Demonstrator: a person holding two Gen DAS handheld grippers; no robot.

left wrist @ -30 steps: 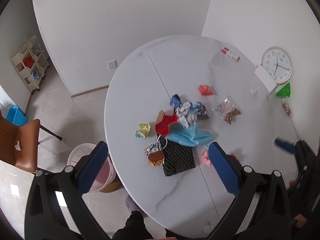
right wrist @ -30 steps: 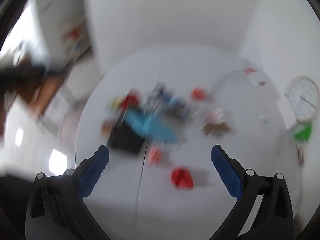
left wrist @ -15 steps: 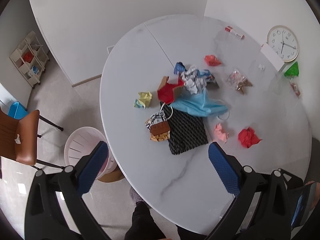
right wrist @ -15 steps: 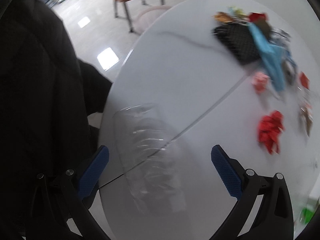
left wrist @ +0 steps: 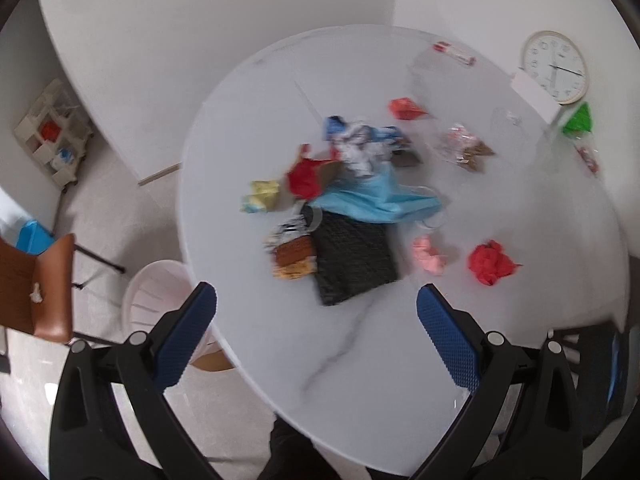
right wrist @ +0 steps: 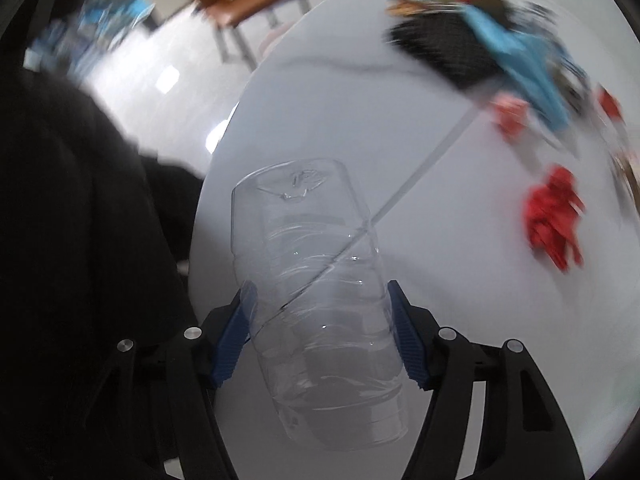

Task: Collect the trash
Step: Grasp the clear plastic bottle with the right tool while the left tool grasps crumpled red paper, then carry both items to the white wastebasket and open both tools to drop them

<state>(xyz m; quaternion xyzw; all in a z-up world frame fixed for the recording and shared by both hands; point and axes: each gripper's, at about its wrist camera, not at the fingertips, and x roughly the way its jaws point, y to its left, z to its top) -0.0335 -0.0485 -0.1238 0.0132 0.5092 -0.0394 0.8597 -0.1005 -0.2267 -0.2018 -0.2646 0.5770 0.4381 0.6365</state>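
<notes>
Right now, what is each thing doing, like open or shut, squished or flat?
Left gripper: open, holding nothing.
Right gripper: shut on the clear bottle.
Clear bottle: clamped, dented.
Red paper: crumpled, on the table.
Blue mask: rumpled, lying over the black mesh sheet.
Clock: leaning on the wall.

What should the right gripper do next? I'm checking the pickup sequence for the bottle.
Probably lift. The right gripper has its blue pads against both sides of the clear plastic bottle, which lies near the table edge. Raising it a little would confirm the hold before carrying it to the pink bin.
</notes>
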